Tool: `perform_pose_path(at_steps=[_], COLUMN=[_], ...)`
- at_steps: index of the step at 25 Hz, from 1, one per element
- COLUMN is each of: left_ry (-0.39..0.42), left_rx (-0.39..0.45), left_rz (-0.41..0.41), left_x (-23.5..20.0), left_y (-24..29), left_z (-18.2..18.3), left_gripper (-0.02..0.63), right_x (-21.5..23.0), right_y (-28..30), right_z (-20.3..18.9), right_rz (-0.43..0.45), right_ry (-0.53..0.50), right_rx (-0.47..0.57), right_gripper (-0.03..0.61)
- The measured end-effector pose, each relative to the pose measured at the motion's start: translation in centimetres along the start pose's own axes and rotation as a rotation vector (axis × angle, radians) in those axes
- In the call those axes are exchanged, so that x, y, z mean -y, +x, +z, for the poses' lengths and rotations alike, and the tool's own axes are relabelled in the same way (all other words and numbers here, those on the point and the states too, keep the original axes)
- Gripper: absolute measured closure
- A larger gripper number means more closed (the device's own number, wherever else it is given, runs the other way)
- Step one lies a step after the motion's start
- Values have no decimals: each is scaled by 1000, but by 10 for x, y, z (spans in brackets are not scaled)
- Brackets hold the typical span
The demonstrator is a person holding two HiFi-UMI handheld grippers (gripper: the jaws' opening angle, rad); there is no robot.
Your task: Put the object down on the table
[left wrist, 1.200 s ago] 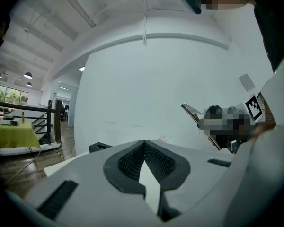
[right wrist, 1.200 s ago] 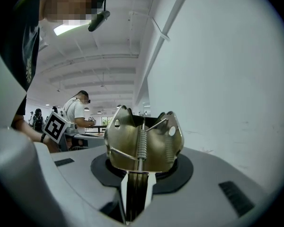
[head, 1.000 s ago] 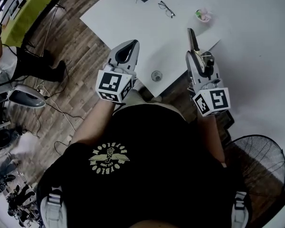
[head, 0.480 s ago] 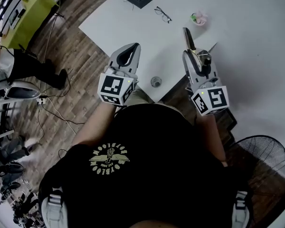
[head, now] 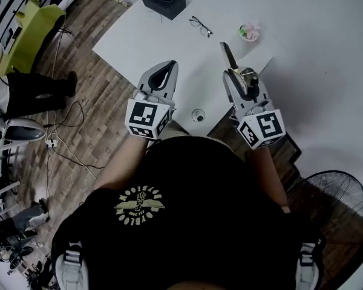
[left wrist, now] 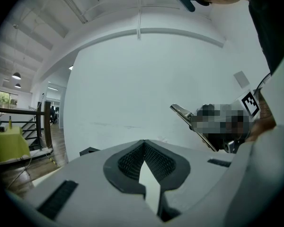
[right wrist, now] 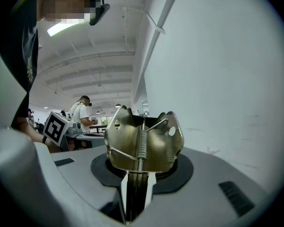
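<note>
**A:** Right gripper [head: 237, 77]?
**B:** Clenched on brass-coloured metal spring clip [right wrist: 144, 143]. Clip held in air over near right edge of white table [head: 169, 38].
**A:** Left gripper [head: 167, 65]?
**B:** Tips together, nothing between. Over near left edge.
</note>
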State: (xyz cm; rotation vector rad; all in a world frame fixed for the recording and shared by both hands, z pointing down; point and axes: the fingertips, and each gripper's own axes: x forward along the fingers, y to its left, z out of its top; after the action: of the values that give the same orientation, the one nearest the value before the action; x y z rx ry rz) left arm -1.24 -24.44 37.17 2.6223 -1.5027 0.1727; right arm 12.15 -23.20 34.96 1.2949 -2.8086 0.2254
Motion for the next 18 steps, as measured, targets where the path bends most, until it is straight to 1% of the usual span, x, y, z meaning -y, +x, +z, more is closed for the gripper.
perform_pose_path(at_steps=[9, 18], left_ry=[-13, -35], left_rx=[-34, -78], left_rz=[21, 10], left_x=[-46, -75], left_y=[17, 31], left_z=[-11, -35], left_gripper=[607, 607], right_x=[16, 34], right_y=[43, 80], right_z=[-21, -68], right_rz=[-29, -69], right_ry=[38, 100], right_rx=[-57, -141], right_gripper=[468, 469])
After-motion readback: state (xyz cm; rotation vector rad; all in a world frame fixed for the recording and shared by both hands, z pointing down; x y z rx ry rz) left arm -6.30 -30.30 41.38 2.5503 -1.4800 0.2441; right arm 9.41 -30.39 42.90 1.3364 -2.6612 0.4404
